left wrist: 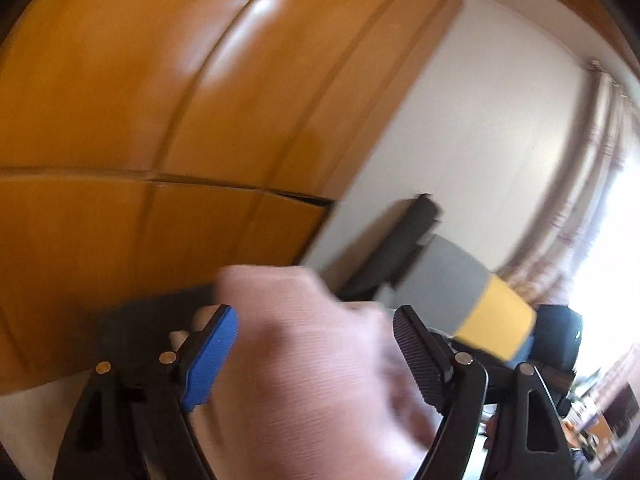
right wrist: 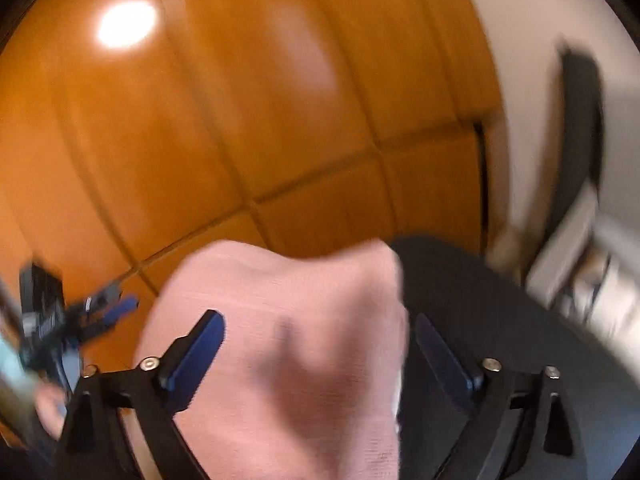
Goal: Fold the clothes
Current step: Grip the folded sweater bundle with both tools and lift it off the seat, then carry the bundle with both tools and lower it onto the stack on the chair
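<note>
Both views are heavily motion-blurred; fine detail cannot be read.

Left wrist view: the left gripper [left wrist: 316, 356] has its jaws standing wide apart. A pale pink knitted garment [left wrist: 316, 360] lies bunched between the 2 fingers, a blue pad to the left of it and a dark ribbed pad to the right. Neither pad visibly presses on the cloth. Behind the garment is a dark surface [left wrist: 132, 320], and beyond that orange wooden panelling [left wrist: 120, 100] beside a white wall [left wrist: 480, 140]. A grey and yellow block-shaped object [left wrist: 480, 304] shows at right, blurred; its identity cannot be told.

Right wrist view: the right gripper [right wrist: 320, 356] also has its jaws wide apart. The same pink garment [right wrist: 288, 340] fills the gap between the fingers and hangs toward the lens, unclamped. Dark cloth [right wrist: 480, 292] lies just right of it. The other gripper [right wrist: 80, 316] appears at the left edge, well apart from the garment. Wooden panelling [right wrist: 260, 100] fills the background.
</note>
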Available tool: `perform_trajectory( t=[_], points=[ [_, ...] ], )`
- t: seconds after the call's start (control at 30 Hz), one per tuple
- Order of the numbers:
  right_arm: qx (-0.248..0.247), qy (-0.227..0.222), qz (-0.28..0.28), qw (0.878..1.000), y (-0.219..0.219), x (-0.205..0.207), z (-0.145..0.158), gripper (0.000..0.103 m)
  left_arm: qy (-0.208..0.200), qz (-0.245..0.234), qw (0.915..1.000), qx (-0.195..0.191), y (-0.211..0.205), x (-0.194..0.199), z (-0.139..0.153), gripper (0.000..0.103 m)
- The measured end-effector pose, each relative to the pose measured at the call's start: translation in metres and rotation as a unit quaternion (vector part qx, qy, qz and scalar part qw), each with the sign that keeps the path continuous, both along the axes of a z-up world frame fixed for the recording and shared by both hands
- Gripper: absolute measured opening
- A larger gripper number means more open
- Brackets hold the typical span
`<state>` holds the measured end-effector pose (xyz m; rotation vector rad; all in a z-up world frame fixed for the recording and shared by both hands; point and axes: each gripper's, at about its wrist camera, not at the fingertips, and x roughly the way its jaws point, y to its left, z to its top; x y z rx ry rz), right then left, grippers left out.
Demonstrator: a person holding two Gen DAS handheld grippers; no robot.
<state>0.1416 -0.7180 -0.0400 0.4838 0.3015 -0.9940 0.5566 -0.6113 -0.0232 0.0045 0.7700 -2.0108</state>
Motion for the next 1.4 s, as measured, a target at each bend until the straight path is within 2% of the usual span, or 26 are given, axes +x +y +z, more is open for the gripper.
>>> perform_trajectory(
  t=[0.07, 0.1, 0.17, 0.23, 0.3, 0.37, 0.43, 0.5, 0.63, 0.73, 0.8, 0.93, 1.0, 1.03, 1.1, 1.17, 1.2, 1.23, 1.3, 1.33, 1.4],
  points=[
    [-0.008, 0.015, 0.059, 0.998, -0.025, 0.021, 0.007, 0.103, -0.005, -0.019, 0.9996, 0.021, -0.014, -0.028, -0.005, 0.082],
    [0.005, 0.033, 0.07, 0.997, -0.029, 0.037, 0.003, 0.103, -0.009, -0.021, 0.9989, 0.042, -0.026, -0.037, -0.009, 0.082],
    [0.033, 0.057, 0.059, 0.996, -0.047, 0.053, -0.017, 0.103, -0.021, -0.008, 0.9965, 0.081, -0.05, -0.048, -0.019, 0.082],
    [0.088, 0.057, 0.043, 0.994, -0.074, 0.061, -0.048, 0.103, -0.065, 0.013, 0.9934, 0.094, -0.064, -0.054, -0.036, 0.078],
    [0.123, 0.077, 0.031, 0.989, -0.092, 0.069, -0.075, 0.103, -0.104, 0.032, 0.9887, 0.103, -0.074, -0.059, -0.051, 0.075],
    [0.115, 0.084, 0.025, 0.99, -0.1, 0.076, -0.085, 0.103, -0.125, 0.049, 0.9865, 0.094, -0.072, -0.057, -0.053, 0.075],
    [0.099, 0.087, 0.026, 0.991, -0.104, 0.082, -0.084, 0.103, -0.104, 0.049, 0.9886, 0.097, -0.071, -0.057, -0.053, 0.075],
    [0.09, 0.099, 0.024, 0.991, -0.107, 0.087, -0.084, 0.103, -0.105, 0.05, 0.9892, 0.09, -0.069, -0.059, -0.054, 0.075],
    [0.081, 0.082, 0.015, 0.993, -0.112, 0.077, -0.083, 0.103, -0.113, 0.049, 0.9904, 0.062, -0.064, -0.066, -0.046, 0.077],
    [0.069, 0.065, -0.006, 0.995, -0.083, 0.102, -0.082, 0.103, -0.11, 0.071, 0.9896, 0.06, -0.054, -0.065, -0.033, 0.079],
    [0.057, 0.055, -0.033, 0.996, -0.073, 0.117, -0.081, 0.103, -0.131, 0.105, 0.9837, 0.065, -0.036, -0.062, -0.021, 0.081],
    [0.055, 0.05, -0.11, 0.991, -0.052, 0.12, -0.071, 0.103, -0.18, 0.182, 0.9627, 0.088, 0.02, -0.055, -0.004, 0.081],
    [0.066, 0.054, -0.136, 0.987, -0.02, 0.115, -0.057, 0.103, -0.195, 0.21, 0.9526, 0.103, 0.042, -0.055, -0.006, 0.081],
    [0.071, 0.056, -0.147, 0.985, 0.0, 0.111, -0.048, 0.103, -0.209, 0.232, 0.9438, 0.109, 0.052, -0.058, -0.005, 0.081],
    [0.062, 0.064, -0.169, 0.982, 0.033, 0.109, -0.034, 0.103, -0.221, 0.234, 0.9407, 0.106, 0.074, -0.066, -0.003, 0.079],
    [0.048, 0.093, -0.186, 0.977, 0.049, 0.11, -0.02, 0.103, -0.205, 0.225, 0.9498, 0.075, 0.103, -0.068, 0.004, 0.079],
    [0.042, 0.111, -0.193, 0.974, 0.054, 0.11, -0.012, 0.103, -0.198, 0.222, 0.953, 0.06, 0.116, -0.07, 0.008, 0.073],
    [0.03, 0.131, -0.199, 0.971, 0.061, 0.113, -0.005, 0.103, -0.208, 0.235, 0.9483, 0.048, 0.126, -0.073, 0.011, 0.07],
    [0.006, 0.178, -0.209, 0.962, 0.08, 0.124, 0.004, 0.103, -0.24, 0.231, 0.9423, 0.032, 0.141, -0.081, 0.021, 0.061],
    [0.001, 0.186, -0.212, 0.959, 0.085, 0.126, 0.007, 0.103, -0.255, 0.201, 0.9451, 0.04, 0.144, -0.084, 0.025, 0.061],
    [-0.007, 0.19, -0.218, 0.957, 0.1, 0.13, 0.015, 0.103, -0.259, 0.181, 0.9478, 0.037, 0.15, -0.087, 0.03, 0.059]
  ],
)
